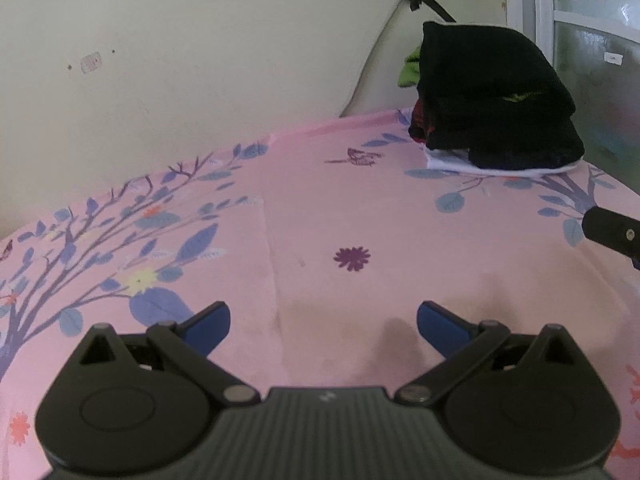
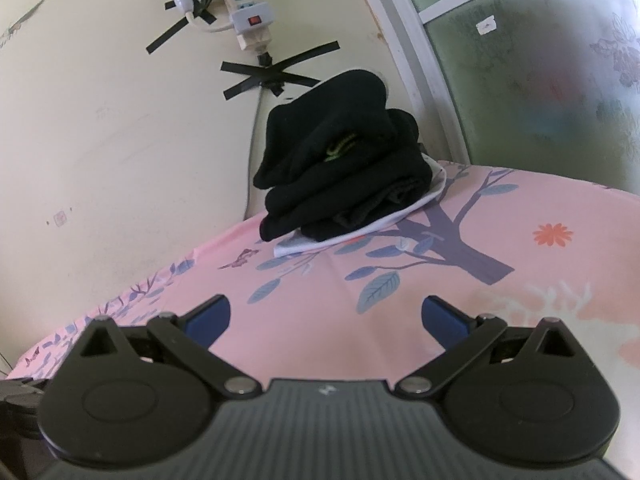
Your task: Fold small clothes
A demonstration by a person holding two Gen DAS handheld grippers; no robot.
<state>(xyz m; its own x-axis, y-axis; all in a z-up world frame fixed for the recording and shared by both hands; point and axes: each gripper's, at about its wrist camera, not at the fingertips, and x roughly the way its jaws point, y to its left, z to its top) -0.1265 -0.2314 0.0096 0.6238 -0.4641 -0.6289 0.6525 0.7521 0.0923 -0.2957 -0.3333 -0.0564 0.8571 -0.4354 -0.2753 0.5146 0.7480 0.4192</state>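
With the left gripper (image 1: 323, 326) and right gripper (image 2: 326, 320) both spread wide and empty over the pink bedsheet (image 1: 360, 216), the leaning pile of dark clothes (image 2: 340, 160) near the wall corner beyond them could topple if nudged.

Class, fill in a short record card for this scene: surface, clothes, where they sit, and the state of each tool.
surface: pink floral sheet
clothes: stack of dark folded garments on a white piece
position: far corner of the sheet, near the wall and window
left tool: open, holding nothing
right tool: open, holding nothing
on wall: power strip, black tape crosses
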